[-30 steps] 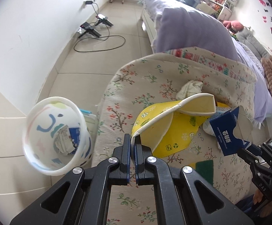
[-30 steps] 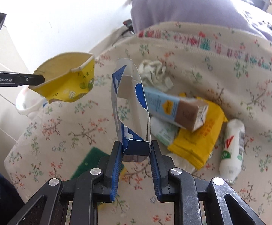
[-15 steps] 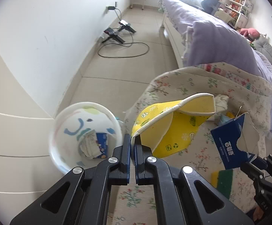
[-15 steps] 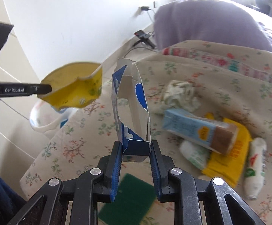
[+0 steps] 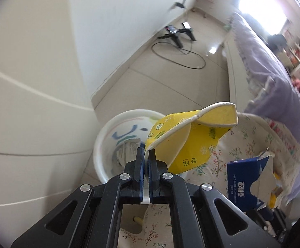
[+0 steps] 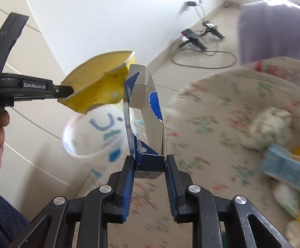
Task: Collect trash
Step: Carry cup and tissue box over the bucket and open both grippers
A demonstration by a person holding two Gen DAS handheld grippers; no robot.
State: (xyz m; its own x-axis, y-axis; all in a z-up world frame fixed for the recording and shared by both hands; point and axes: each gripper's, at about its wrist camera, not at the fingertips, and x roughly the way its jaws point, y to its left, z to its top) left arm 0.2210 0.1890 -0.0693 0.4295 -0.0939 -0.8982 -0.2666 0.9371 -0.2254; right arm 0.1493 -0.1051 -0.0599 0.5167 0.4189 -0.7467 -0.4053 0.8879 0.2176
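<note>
Yellow cup (image 5: 193, 142): pinched in shut left gripper (image 5: 146, 161), now over bin (image 5: 100, 144), lower centre.
Blue carton (image 6: 143, 124): clamped by right gripper (image 6: 150, 165), following.
Meaning: drop next.

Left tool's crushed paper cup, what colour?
Yellow crushed paper cup, small printed icons; left wrist view.

Right gripper (image 6: 150, 165) clamps the torn blue carton (image 6: 144, 111) upright; left gripper (image 6: 67, 92) pinches the crushed yellow cup (image 6: 97, 91) above the white bin (image 6: 92, 132) (floor beside bed) — remaining trash blurred at right.
</note>
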